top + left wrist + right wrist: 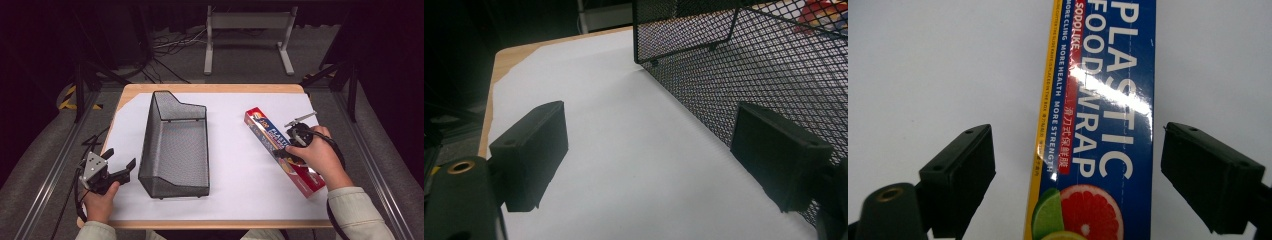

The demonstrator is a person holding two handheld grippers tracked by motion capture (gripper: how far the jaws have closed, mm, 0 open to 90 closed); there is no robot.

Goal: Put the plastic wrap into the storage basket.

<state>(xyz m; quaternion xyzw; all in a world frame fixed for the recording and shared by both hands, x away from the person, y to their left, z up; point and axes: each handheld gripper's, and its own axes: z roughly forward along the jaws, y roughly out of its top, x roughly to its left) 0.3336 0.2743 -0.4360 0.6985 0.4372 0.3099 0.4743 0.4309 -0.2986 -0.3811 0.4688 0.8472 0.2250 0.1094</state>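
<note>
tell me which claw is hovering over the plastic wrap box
The right claw: its open jaws straddle the long blue plastic wrap box. The left claw sits beside the black mesh basket.

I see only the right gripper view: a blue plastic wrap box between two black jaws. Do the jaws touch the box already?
Observer: Not yet. The right gripper is open and straddles the plastic wrap box, with white table showing on both sides of it.
Operator: What else is on the table?
Observer: In the high view, a black mesh basket stands left of the box, apart from it.
Operator: Is something inside the basket?
Observer: Nothing; its mesh floor is bare.
Operator: Where is the other gripper?
Observer: The left gripper is open near the basket's left wall, holding nothing.
</note>
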